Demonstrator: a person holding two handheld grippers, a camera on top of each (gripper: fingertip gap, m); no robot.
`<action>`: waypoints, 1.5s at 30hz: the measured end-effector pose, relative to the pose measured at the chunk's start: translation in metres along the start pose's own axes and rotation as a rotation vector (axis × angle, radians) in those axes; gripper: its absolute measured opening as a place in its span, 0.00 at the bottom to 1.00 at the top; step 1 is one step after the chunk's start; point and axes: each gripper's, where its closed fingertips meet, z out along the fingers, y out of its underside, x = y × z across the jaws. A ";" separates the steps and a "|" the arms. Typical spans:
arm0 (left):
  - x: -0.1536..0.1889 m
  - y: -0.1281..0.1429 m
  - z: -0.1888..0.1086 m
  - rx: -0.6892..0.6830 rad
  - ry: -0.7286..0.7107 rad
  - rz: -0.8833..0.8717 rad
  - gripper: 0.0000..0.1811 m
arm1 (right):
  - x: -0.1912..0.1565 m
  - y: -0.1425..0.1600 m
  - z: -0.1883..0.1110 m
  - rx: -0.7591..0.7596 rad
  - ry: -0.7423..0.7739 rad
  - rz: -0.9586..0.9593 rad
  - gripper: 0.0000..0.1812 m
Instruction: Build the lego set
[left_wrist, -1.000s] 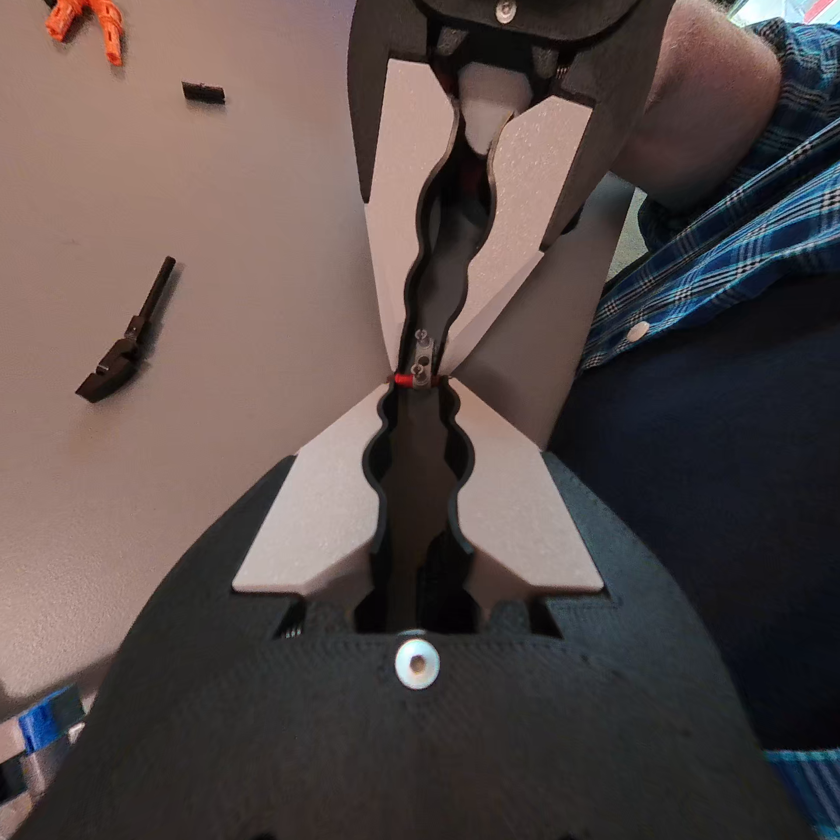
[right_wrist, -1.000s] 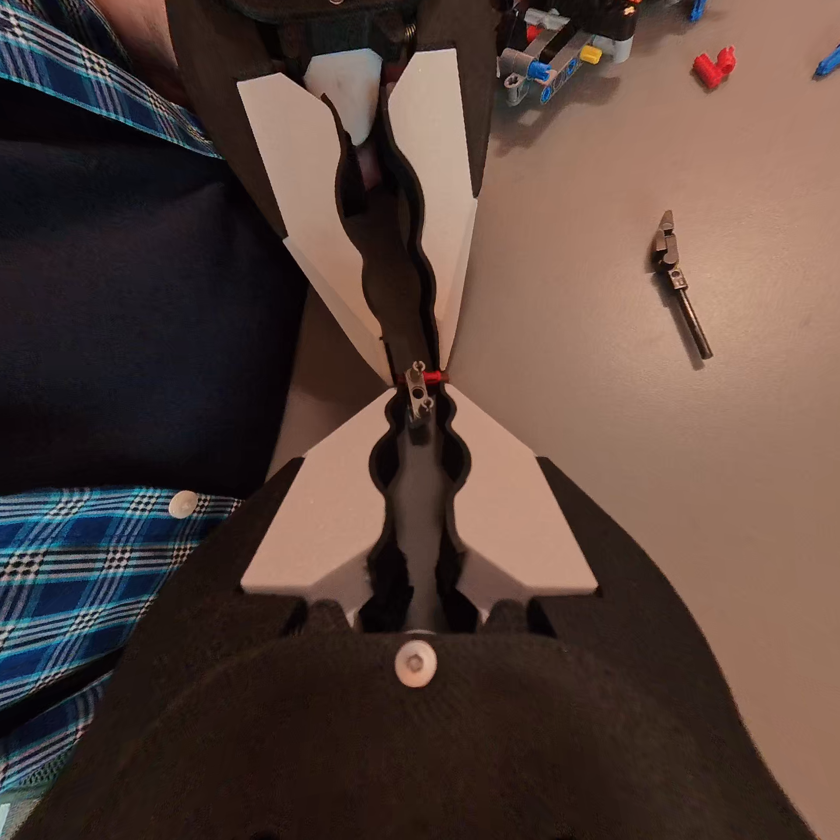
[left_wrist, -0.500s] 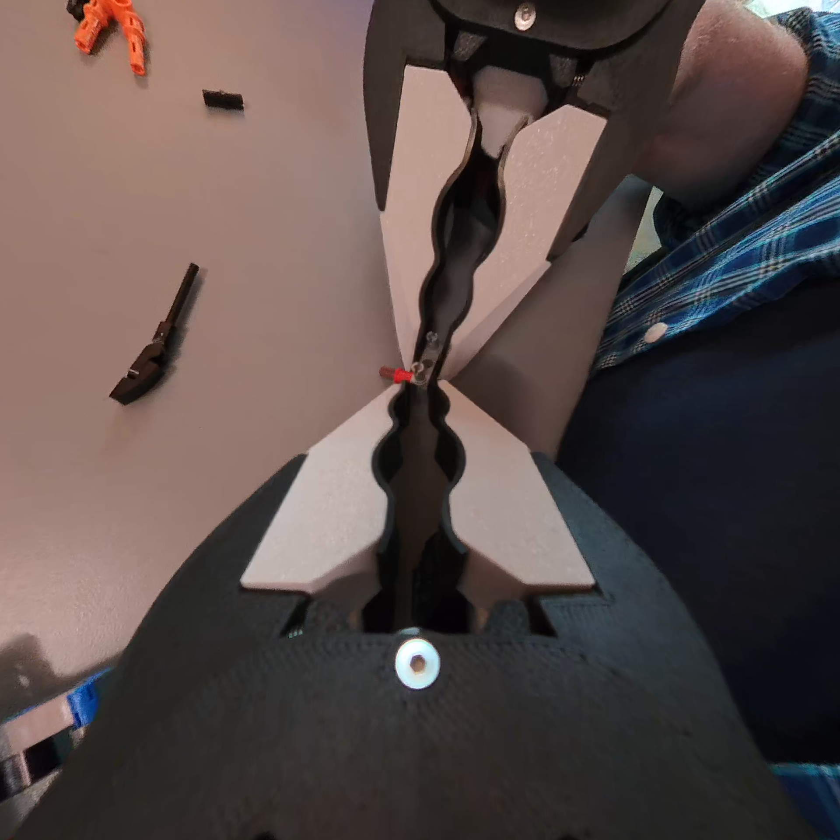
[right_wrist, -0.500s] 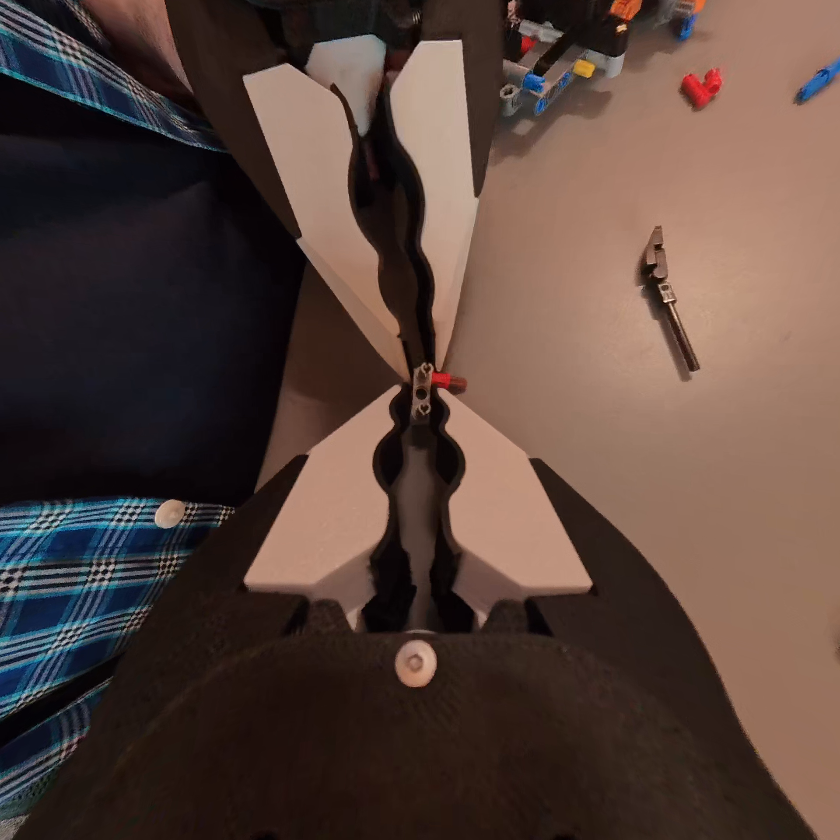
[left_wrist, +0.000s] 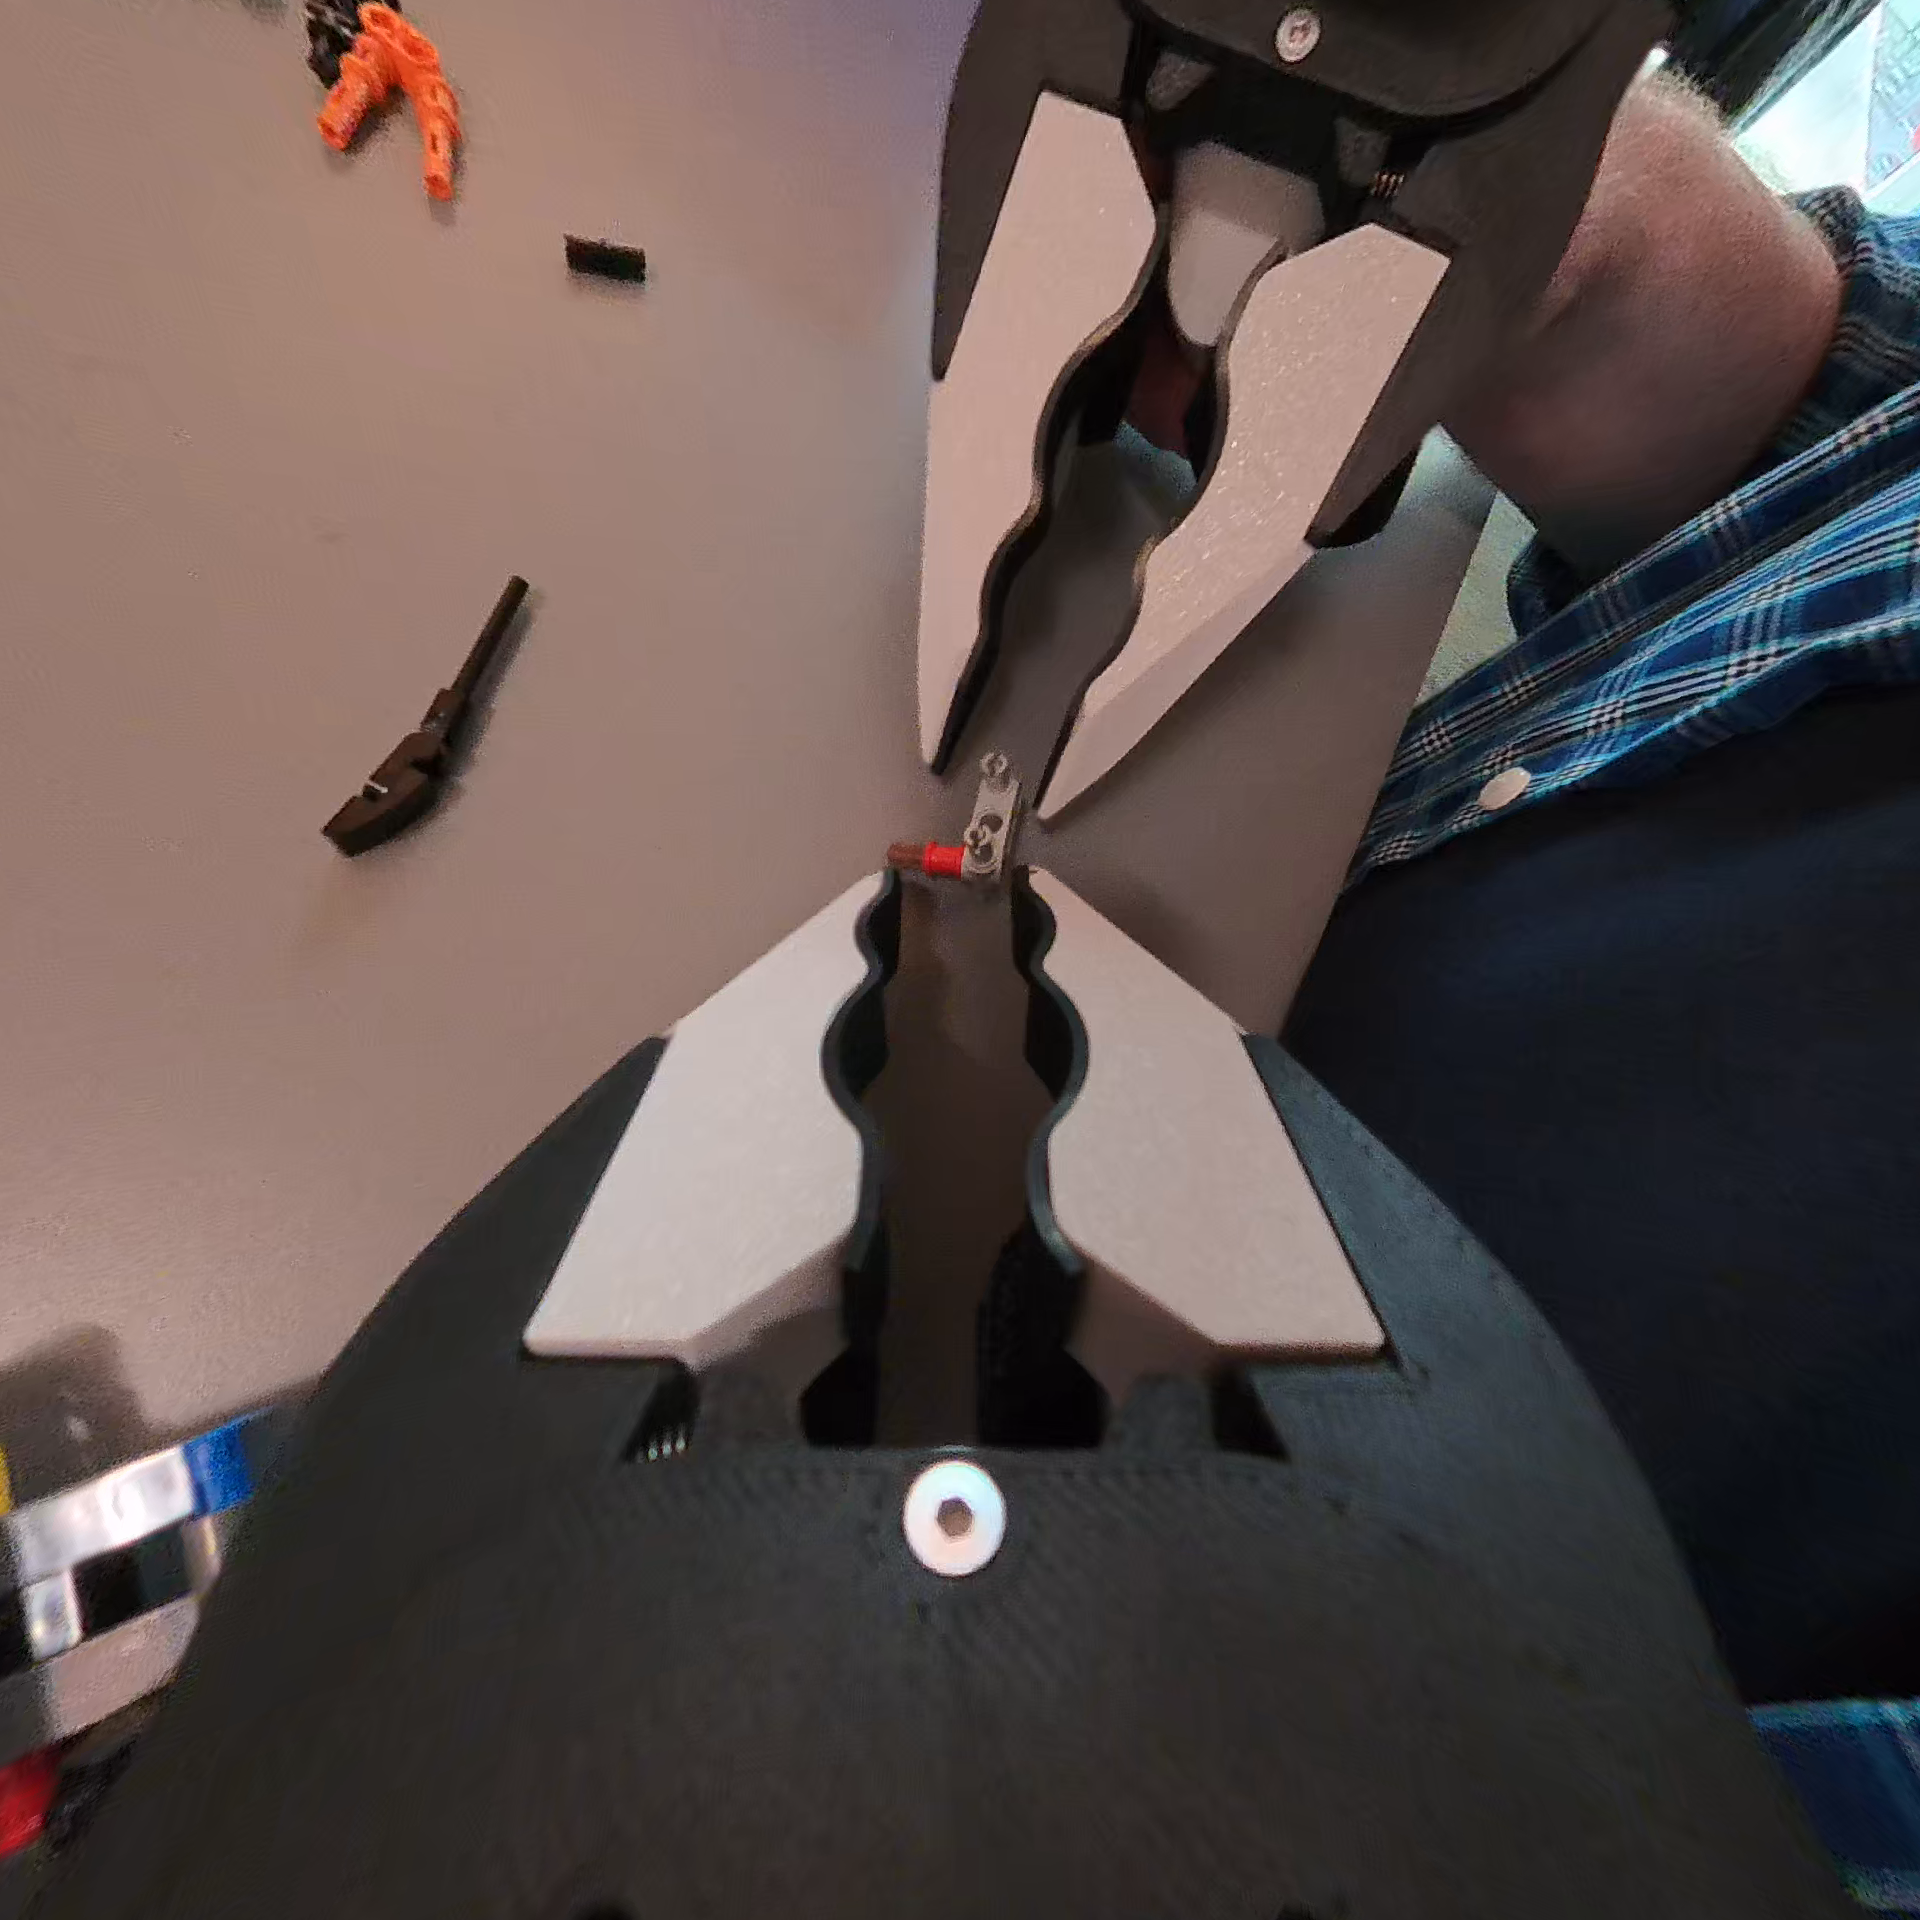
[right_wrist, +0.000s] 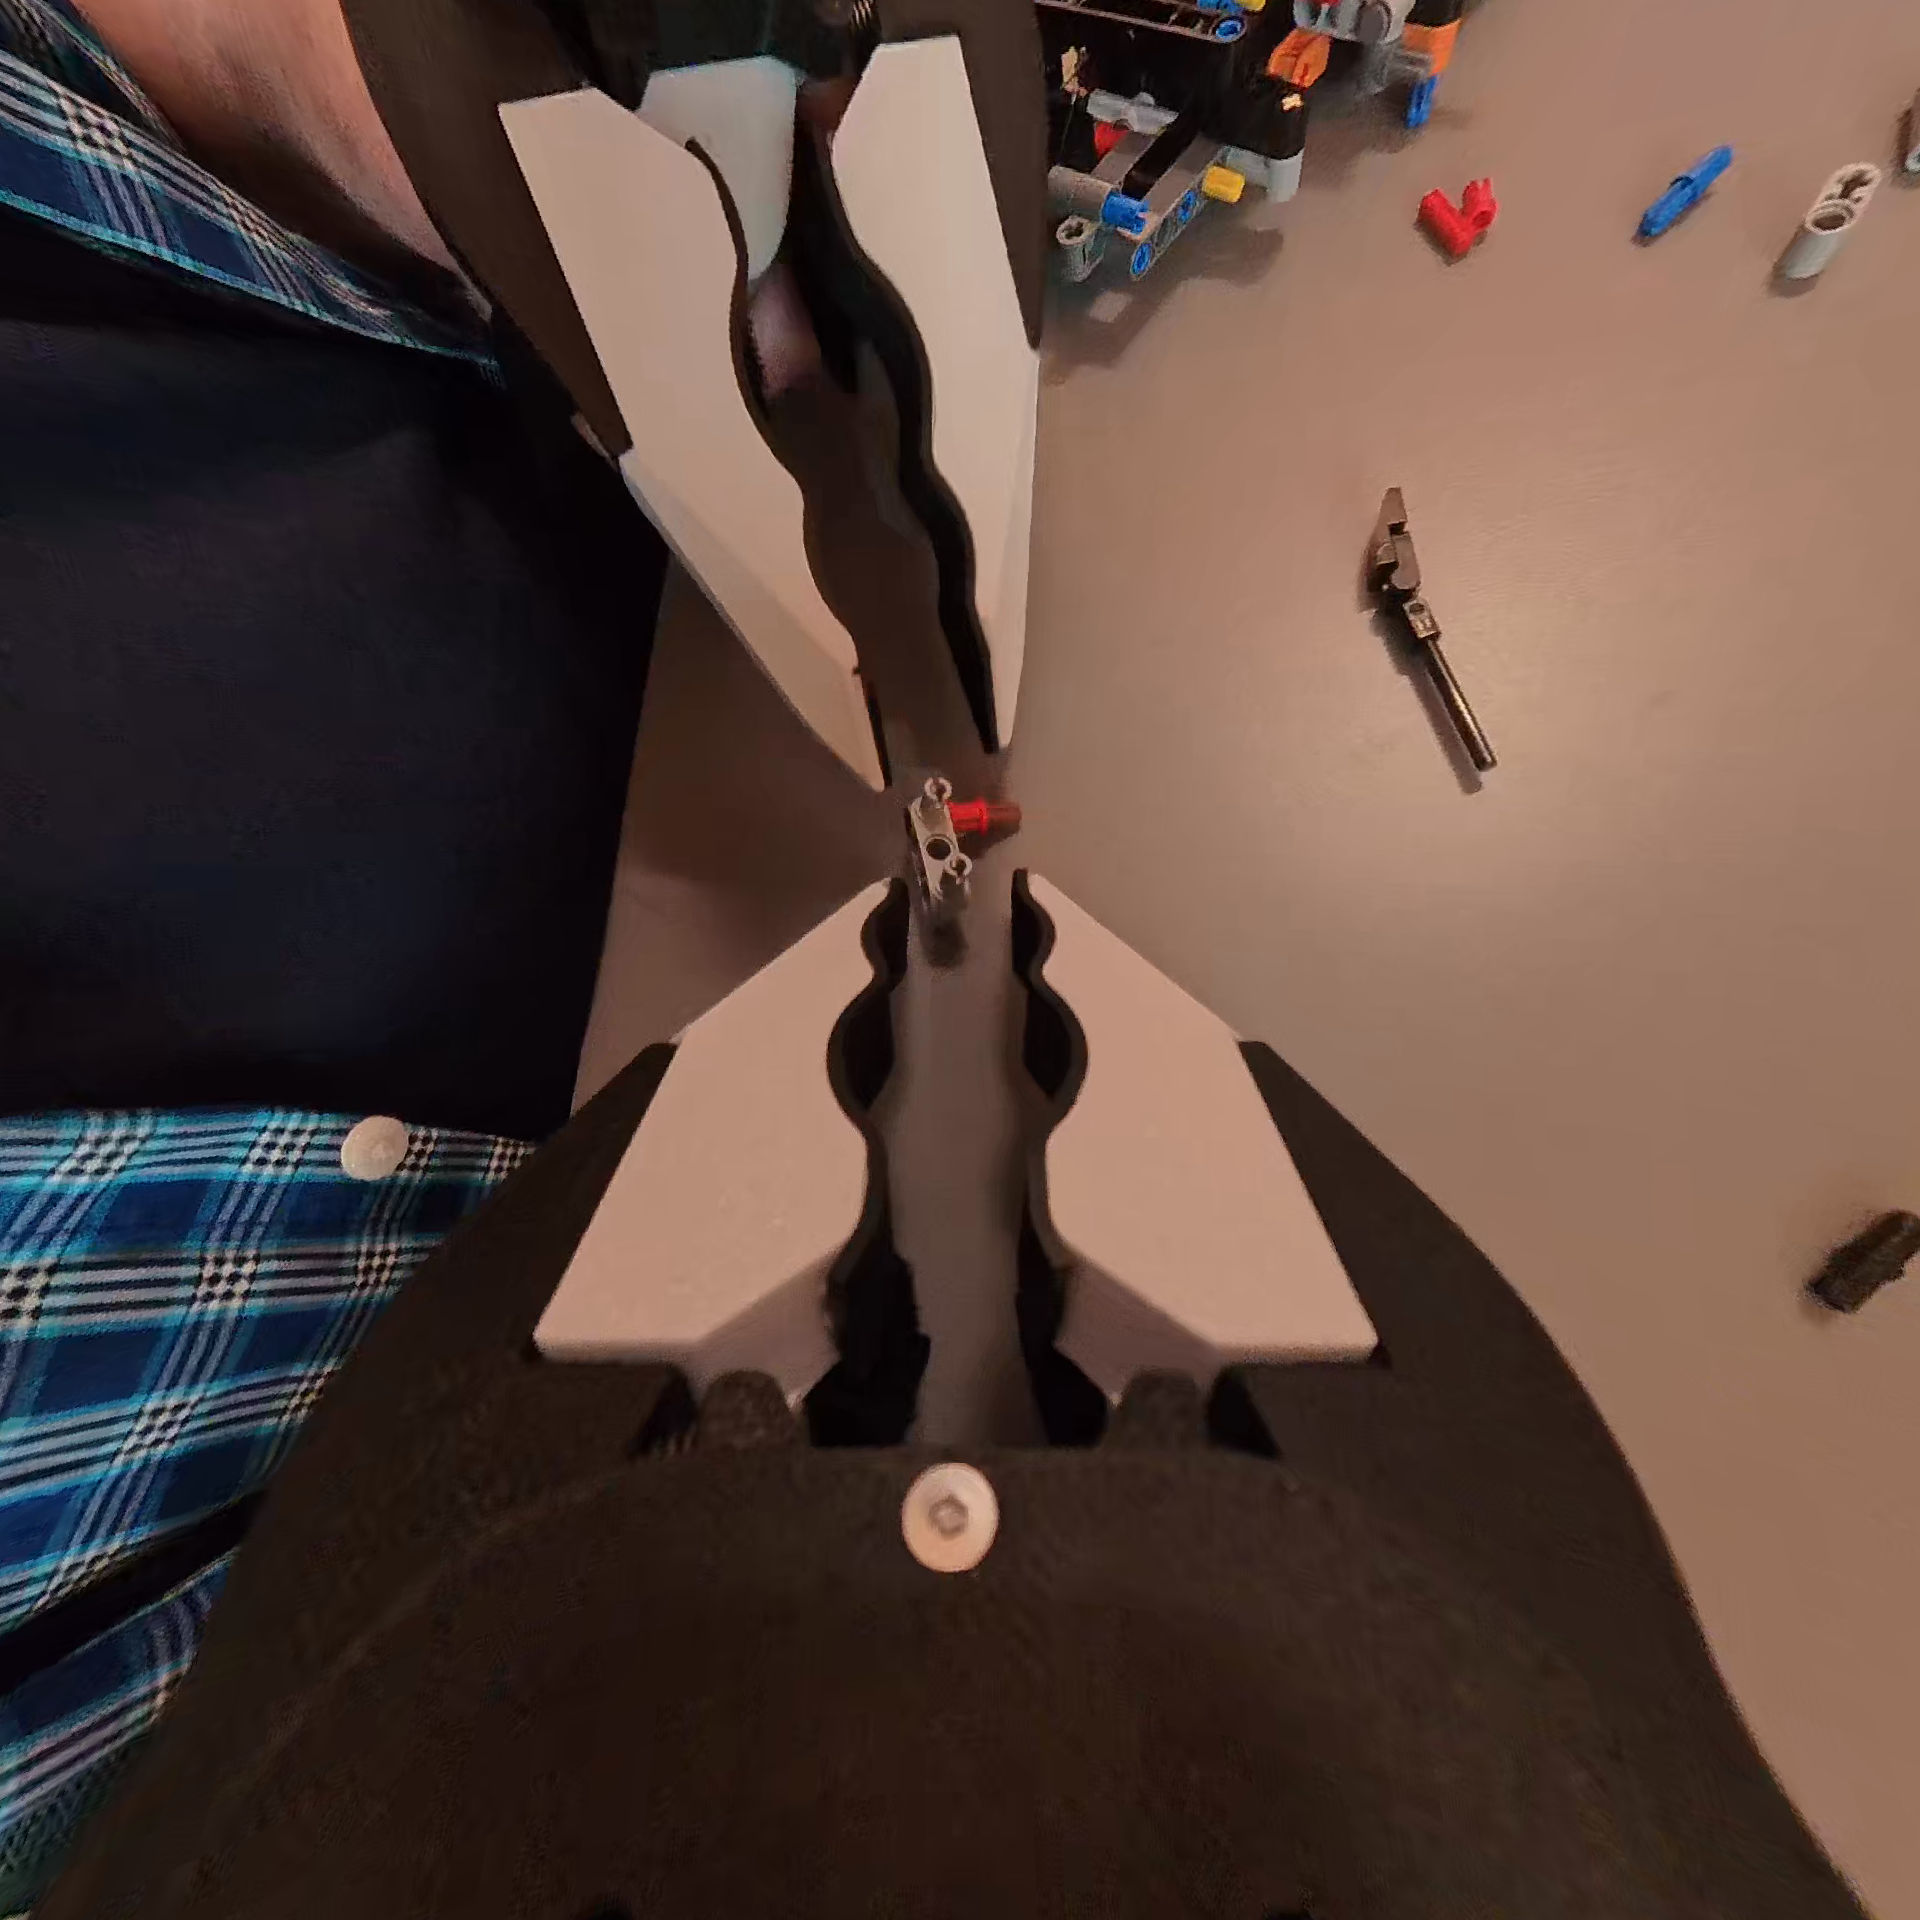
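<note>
Left wrist view: left gripper (left_wrist: 953, 875) and right gripper (left_wrist: 994, 792) jaws narrowly apart, red-pinned grey connector (left_wrist: 982, 831) between.

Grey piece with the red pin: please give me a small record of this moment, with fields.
piece: small grey piece with red pin, between the tips of both tongs
left tongs: open, wider than the piece
right tongs: open
support: cannot tell what holds the piece
table: black stick, half-built model

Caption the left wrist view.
Both grippers open, tip to tip, around a small grey connector with red pin above the table.
</note>
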 end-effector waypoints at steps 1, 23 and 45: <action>0.000 -0.001 -0.002 0.008 -0.005 -0.002 0.12 | 0.000 0.000 -0.002 0.002 0.003 0.000 0.10; -0.020 0.015 -0.101 0.171 -0.260 0.031 0.13 | 0.036 -0.013 -0.051 0.120 0.219 0.004 0.15; -0.083 0.046 -0.173 0.277 -0.444 -0.030 0.23 | 0.087 -0.007 -0.031 0.110 0.440 0.017 0.20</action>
